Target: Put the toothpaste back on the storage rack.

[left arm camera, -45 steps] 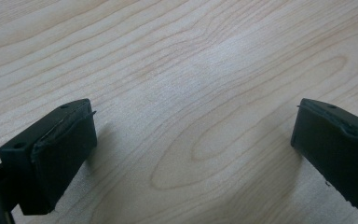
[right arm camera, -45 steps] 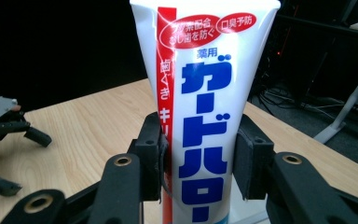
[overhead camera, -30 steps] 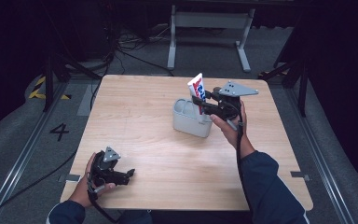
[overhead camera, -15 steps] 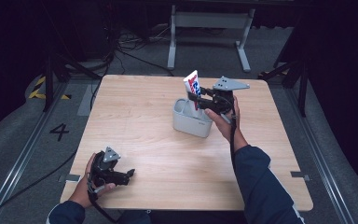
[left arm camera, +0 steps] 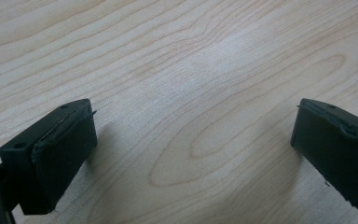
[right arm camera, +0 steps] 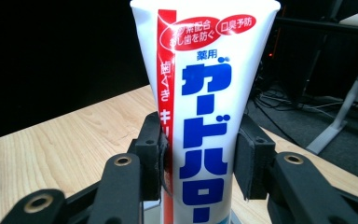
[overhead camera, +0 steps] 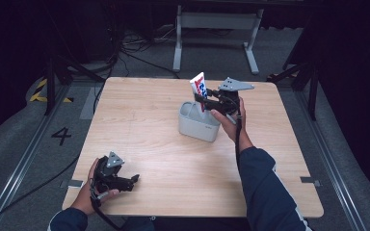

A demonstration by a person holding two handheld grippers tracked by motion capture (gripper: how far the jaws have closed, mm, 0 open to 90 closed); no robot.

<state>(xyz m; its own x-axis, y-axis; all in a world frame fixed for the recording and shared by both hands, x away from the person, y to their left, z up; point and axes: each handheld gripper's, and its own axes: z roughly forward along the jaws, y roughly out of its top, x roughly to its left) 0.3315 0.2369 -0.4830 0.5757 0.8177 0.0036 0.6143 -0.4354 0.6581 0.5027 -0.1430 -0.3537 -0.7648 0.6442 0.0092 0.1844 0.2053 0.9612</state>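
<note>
high view gives us the layout: the right gripper (overhead camera: pixel 206 100) holds a toothpaste tube (overhead camera: pixel 200 86) upright above the far edge of a grey bin (overhead camera: pixel 196 125) near the middle of the worktop (overhead camera: pixel 139 115), the tube's flat crimped end up and its lower part hidden by the bin's rim. we judge the step in hand to be moving the tube either into or out of the bin; from one moment we cannot tell which. if it is going in, the next move calls for lowering it straight so the bottom end clears the rim, then spreading the jaws. if it is coming out, it calls for a clean lift before carrying it aside.

right gripper view shows us what the high view cannot: the jaws are closed on the tube's (right arm camera: pixel 205 116) two edges about midway up, label facing the camera. left gripper view shows its own jaws wide apart and empty over bare wood, while the high view places that left gripper (overhead camera: pixel 127 180) resting at the near left corner, well apart from the bin.
</note>
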